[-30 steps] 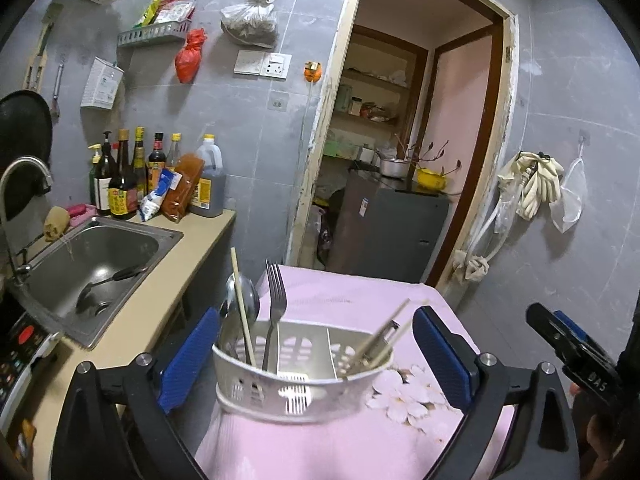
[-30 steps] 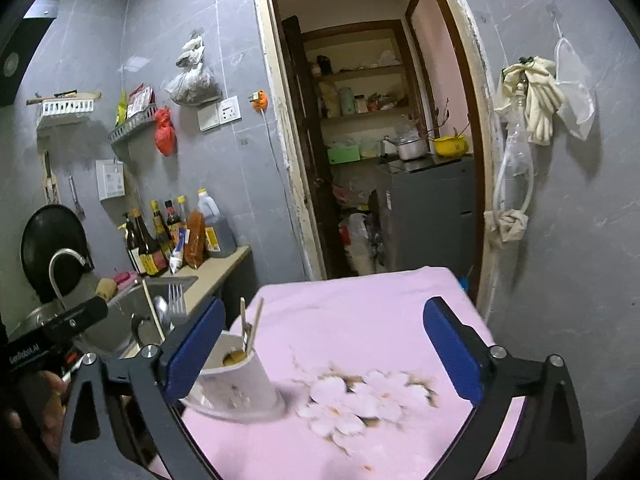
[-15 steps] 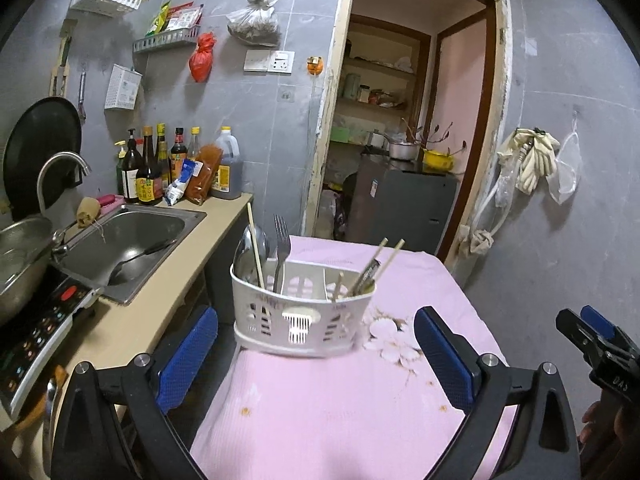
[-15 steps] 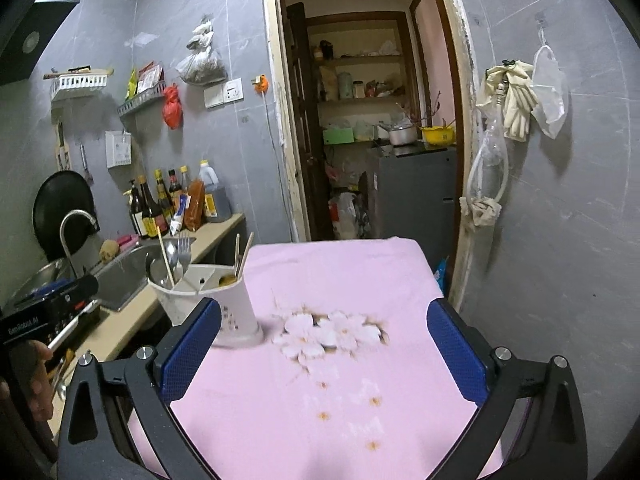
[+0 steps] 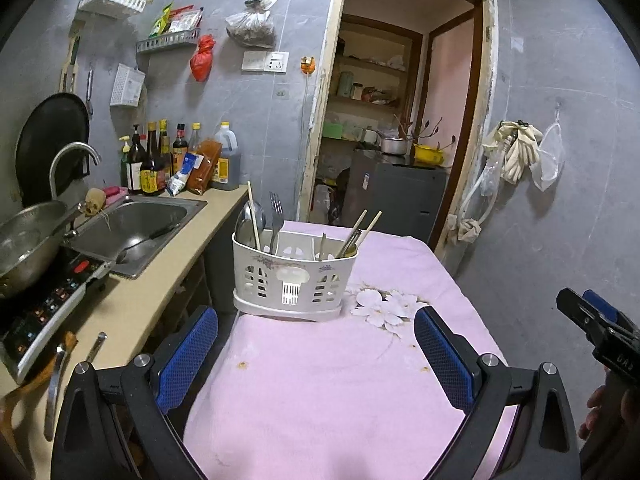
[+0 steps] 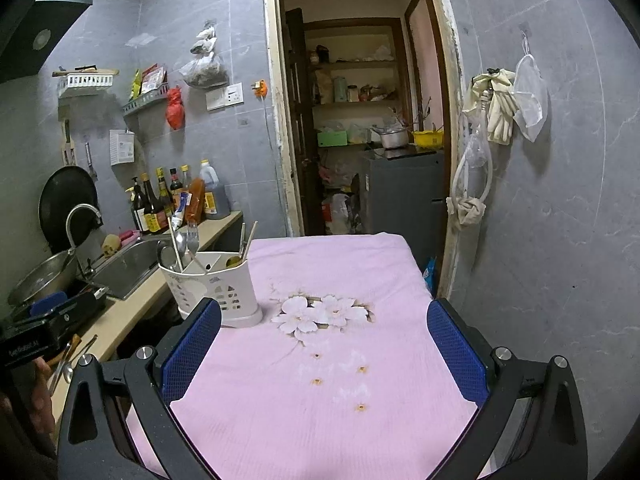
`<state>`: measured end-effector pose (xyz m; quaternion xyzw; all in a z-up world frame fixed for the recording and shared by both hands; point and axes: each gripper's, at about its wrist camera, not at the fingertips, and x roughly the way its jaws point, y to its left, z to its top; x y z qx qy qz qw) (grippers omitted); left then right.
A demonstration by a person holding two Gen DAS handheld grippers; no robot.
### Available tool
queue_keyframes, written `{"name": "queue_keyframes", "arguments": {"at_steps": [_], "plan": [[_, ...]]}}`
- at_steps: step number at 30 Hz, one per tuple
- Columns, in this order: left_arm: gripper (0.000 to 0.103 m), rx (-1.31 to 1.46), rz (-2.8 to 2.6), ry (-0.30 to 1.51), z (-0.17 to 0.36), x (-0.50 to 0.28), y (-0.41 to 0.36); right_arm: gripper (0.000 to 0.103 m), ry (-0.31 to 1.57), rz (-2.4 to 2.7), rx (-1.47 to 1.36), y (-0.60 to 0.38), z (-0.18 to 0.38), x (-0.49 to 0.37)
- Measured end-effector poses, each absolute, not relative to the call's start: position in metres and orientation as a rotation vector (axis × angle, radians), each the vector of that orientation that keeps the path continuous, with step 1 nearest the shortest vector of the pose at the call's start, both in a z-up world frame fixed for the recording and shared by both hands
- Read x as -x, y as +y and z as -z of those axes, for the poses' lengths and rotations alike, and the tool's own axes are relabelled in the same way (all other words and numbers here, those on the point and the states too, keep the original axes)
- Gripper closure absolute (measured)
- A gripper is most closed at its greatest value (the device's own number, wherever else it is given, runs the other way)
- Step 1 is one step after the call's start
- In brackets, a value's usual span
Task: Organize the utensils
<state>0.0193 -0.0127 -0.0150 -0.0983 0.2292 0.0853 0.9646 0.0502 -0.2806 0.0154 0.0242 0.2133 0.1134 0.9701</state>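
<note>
Both jaws stand wide open and empty above the pink cloth-covered table (image 5: 320, 380). On its far left corner stands the white perforated plastic utensil caddy (image 5: 294, 276), with spoon, fork and chopsticks upright in separate compartments, so sorting seems finished.

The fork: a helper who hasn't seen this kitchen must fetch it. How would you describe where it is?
On the pink tablecloth stands a white slotted utensil caddy, near the edge by the sink counter. The fork stands upright in its sink-side compartment beside a spoon and a chopstick; it alone shows metal tines.
</note>
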Motion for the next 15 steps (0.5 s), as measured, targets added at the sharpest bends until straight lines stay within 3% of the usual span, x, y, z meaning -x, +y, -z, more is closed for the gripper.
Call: {"name": "queue_keyframes", "arguments": {"at_steps": [15], "plan": [[0.004, 0.207, -0.179, 0.445, 0.014, -0.007, -0.005, 0.002, 0.423, -0.243, -0.053, -0.277, -0.019, -0.043]]}}
